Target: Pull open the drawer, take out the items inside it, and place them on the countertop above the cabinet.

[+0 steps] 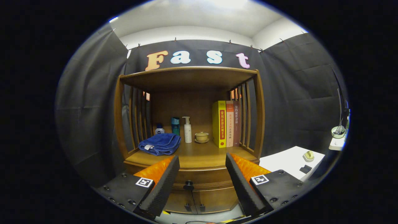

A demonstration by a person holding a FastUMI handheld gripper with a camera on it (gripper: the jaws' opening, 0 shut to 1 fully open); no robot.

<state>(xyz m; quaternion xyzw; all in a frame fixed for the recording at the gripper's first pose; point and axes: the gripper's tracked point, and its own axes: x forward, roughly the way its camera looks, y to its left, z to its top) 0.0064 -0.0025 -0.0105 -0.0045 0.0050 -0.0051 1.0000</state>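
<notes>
Gripper view, and here we are squared up to the cabinet, dead centre of the frame. The gripper sits low in the picture with its fingers spread wide, nothing between them but air. Framed in that gap, lower centre, is the drawer with its dark knob, closed by the look of it, and the knob is beyond the fingertips, not touched. Below it, two small doors with their own handles.

Above the drawer runs the countertop, and it is busy: a blue towel at centre left, bottles behind it, a small cup at the middle, books standing to the right of centre.

So the pull is not yet begun. The risks, as I judge them: the knob is small, and an off-centre closing could slip off it or catch the door handles beneath. Later, landing items up top, the free wood is mostly the front strip, so a careless set-down could knock the cup or topple a bottle.
</notes>
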